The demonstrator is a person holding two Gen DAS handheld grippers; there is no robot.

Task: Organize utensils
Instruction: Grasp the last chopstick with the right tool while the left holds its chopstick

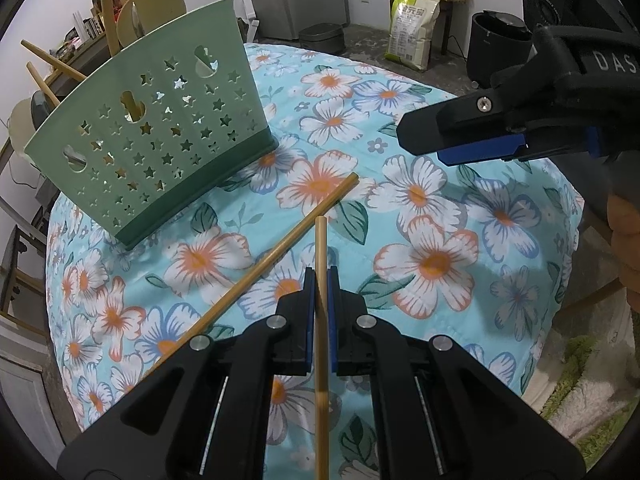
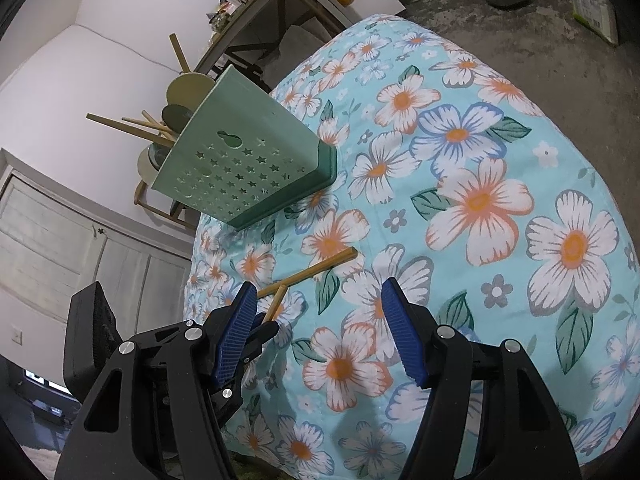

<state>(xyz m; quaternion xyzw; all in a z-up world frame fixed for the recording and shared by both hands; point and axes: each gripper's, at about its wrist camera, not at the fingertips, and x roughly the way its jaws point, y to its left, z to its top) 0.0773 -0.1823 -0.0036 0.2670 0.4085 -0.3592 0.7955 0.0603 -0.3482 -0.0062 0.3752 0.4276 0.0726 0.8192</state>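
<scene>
The left gripper (image 1: 320, 280) is clamped on one chopstick (image 1: 321, 320), its blue pads pressed tight against the stick on either side. The stick runs straight through the jaws, its tip poking forward above the cloth (image 1: 440, 208) and its tail passing back under the gripper body. It appears lifted clear of the cloth, though the tail end is hidden.

A second chopstick (image 1: 264, 258) lies flat on the cloth near the table's left edge, slanting from the near left up toward the middle, its far end just short of the holder (image 1: 160, 128). The green holder stands toward the far left corner, already carrying several chopsticks and flat wooden spoons in its top.

The step in hand looks like carrying the gripped stick to the holder. To do it well, the stick should be tipped upright before it reaches the rim, then lowered into an open gap between the utensils already there, not onto them. The grip is near the middle, so the stick could swivel if its end knocks the rim; a slow descent helps. The light holder may tip if pushed.

The right gripper (image 2: 320, 328) hangs over the table's near middle with its fingers wide apart, holding nothing and touching nothing. It sits just right of the left gripper.
</scene>
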